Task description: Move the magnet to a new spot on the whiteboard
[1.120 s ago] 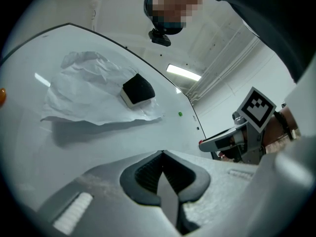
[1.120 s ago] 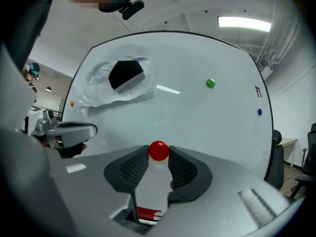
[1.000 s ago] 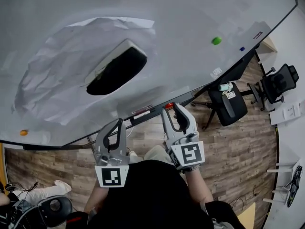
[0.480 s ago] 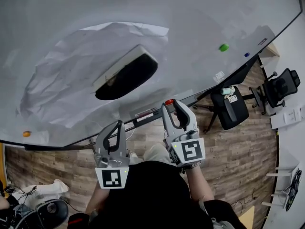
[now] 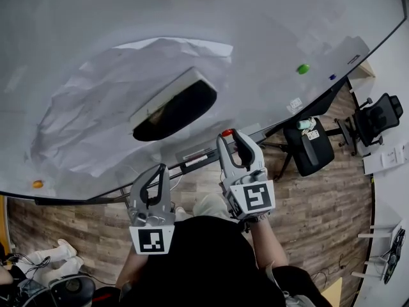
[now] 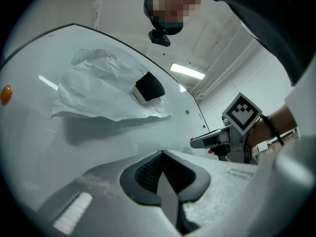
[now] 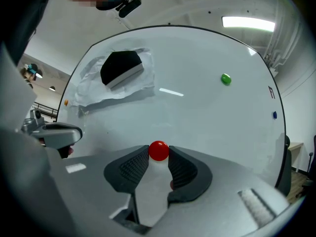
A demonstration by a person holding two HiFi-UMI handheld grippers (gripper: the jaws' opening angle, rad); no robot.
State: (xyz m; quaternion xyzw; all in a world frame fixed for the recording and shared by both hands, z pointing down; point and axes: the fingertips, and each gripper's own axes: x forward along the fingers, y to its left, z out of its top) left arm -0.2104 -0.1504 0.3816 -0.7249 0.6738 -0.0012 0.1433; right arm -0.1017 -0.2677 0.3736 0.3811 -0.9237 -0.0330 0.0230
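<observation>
My right gripper point(image 5: 230, 135) is clamped on the small round red magnet point(image 7: 159, 150) at its jaw tips, near the lower edge of the white whiteboard point(image 7: 197, 117). Bare board lies straight ahead. My left gripper point(image 6: 162, 154) is closed and empty.
</observation>
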